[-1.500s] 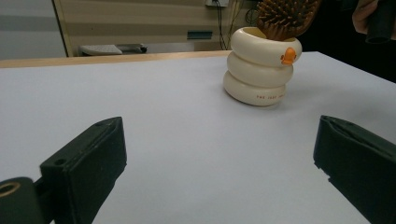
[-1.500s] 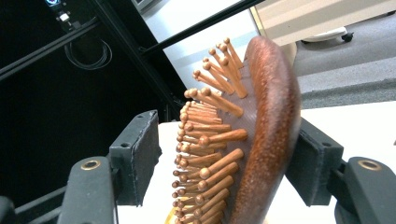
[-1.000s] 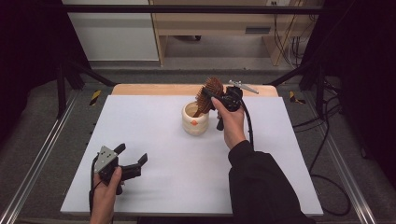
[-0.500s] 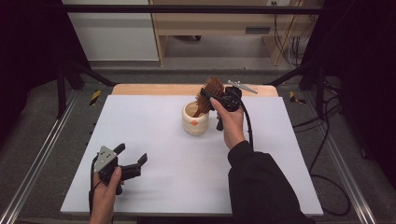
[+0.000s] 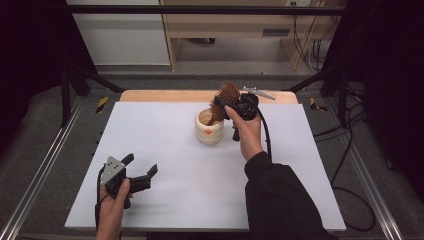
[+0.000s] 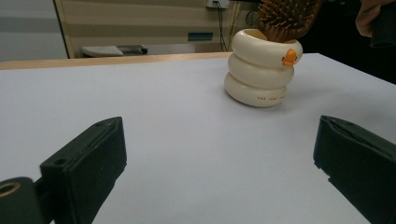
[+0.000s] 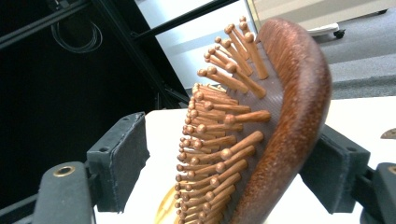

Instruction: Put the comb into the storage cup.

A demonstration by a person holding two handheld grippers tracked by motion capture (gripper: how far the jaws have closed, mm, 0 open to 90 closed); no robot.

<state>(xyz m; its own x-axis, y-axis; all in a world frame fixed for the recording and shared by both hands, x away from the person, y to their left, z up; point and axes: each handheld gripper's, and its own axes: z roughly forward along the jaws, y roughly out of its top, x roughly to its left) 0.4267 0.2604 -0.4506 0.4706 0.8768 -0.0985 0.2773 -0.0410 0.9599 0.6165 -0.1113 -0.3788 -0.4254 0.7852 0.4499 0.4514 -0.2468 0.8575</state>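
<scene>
My right gripper (image 5: 226,103) has its fingers just opening, standing loose either side of the wooden hairbrush (image 5: 223,101), which stands handle-down in the cream cup (image 5: 209,128) mid-tabletop (image 5: 165,125), while my left gripper (image 5: 141,170) rests open, well apart.

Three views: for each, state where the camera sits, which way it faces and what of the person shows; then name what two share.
High view: above the near edge, facing forward and down on the table; both forearms, left gripper, right gripper.
Left gripper view: low over the table, facing the cup; its open jaws.
Right gripper view: facing the hairbrush; its jaws, just opening, either side of it.
Shared: cup and hairbrush, in high and left gripper views.
</scene>
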